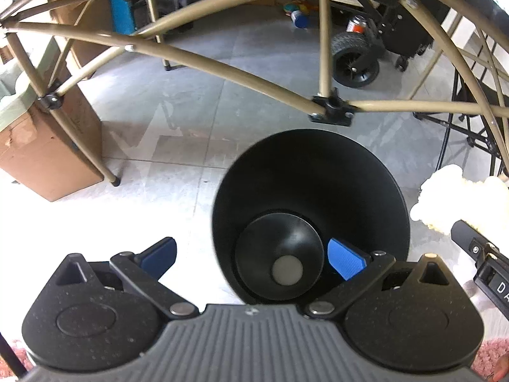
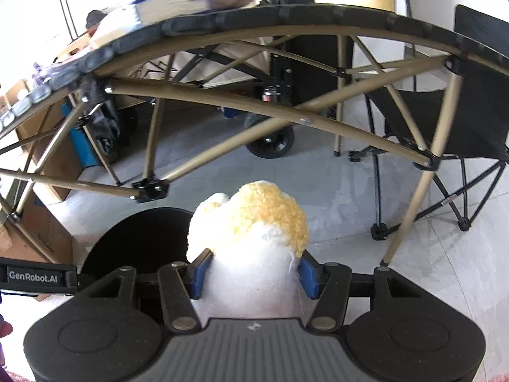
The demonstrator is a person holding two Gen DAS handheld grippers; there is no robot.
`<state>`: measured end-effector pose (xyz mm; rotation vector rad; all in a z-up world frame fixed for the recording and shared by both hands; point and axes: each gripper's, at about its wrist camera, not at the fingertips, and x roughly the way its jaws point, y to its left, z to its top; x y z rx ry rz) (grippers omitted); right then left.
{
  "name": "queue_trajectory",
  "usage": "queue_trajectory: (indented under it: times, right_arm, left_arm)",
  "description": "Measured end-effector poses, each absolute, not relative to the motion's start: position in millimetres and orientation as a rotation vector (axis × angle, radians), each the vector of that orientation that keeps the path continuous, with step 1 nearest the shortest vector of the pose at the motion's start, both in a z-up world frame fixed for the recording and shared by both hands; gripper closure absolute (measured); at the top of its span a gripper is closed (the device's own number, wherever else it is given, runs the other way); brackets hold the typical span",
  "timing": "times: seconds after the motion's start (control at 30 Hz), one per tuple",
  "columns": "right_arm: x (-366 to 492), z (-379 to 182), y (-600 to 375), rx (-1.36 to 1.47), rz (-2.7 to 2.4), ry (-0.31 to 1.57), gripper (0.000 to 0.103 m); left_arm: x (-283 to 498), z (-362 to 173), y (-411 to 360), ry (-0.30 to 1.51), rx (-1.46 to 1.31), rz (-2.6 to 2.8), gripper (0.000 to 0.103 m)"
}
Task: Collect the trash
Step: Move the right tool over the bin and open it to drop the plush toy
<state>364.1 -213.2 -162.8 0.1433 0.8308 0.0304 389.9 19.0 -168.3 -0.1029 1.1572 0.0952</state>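
Yellow-white fluff wad point(image 2: 251, 235) is clenched between the pads of the right hand-held gripper point(image 2: 253, 273), just right of the black bin point(image 1: 310, 203). Left hand-held gripper point(image 1: 253, 256) stands released, straddling the bin's near rim. Loose fibres could snag on a pad, or the wad may miss the opening.

Right gripper point(image 2: 253, 275) clamps a white-and-yellow fluffy wad point(image 2: 254, 232) beside a black bin point(image 2: 140, 238), beneath a folding table's tan frame point(image 2: 254, 111).

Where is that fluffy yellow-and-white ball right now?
The fluffy ball sits clamped in the right gripper, just right of the black bin.
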Motion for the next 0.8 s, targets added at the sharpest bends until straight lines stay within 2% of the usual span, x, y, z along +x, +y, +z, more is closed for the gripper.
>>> queue_trajectory:
  times: [0.8]
  right_arm:
    - [393.2, -174.0, -102.5, 0.055, 0.173, 0.939, 0.048]
  left_arm:
    - [368.3, -168.5, 102.1, 1.161, -0.186, 0.239, 0.0]
